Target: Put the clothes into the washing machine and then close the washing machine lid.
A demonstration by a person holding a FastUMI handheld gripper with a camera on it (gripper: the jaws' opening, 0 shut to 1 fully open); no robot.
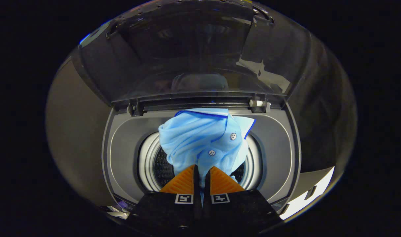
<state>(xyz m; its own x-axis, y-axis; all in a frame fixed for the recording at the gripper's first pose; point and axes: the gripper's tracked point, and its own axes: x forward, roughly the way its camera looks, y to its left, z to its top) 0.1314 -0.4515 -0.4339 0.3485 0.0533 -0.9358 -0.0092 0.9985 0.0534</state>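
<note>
A light blue shirt (203, 138) with white buttons and a dark blue trimmed collar hangs bunched just ahead of my fingers. My gripper (202, 171) is shut on the shirt, with cloth pinched between both fingers. Below and beyond it lies the washing machine's round drum opening (154, 164), ringed in white with a dark perforated drum inside. The shirt hangs over that opening and covers its middle. The machine's dark see-through lid (193, 49) stands raised behind the opening, hinged along the back of the top.
The machine's grey top deck (121, 148) surrounds the drum opening. Two hinges (134, 107) (258, 103) hold the lid at the back. A pale surface (305, 197) shows past the machine's near right corner.
</note>
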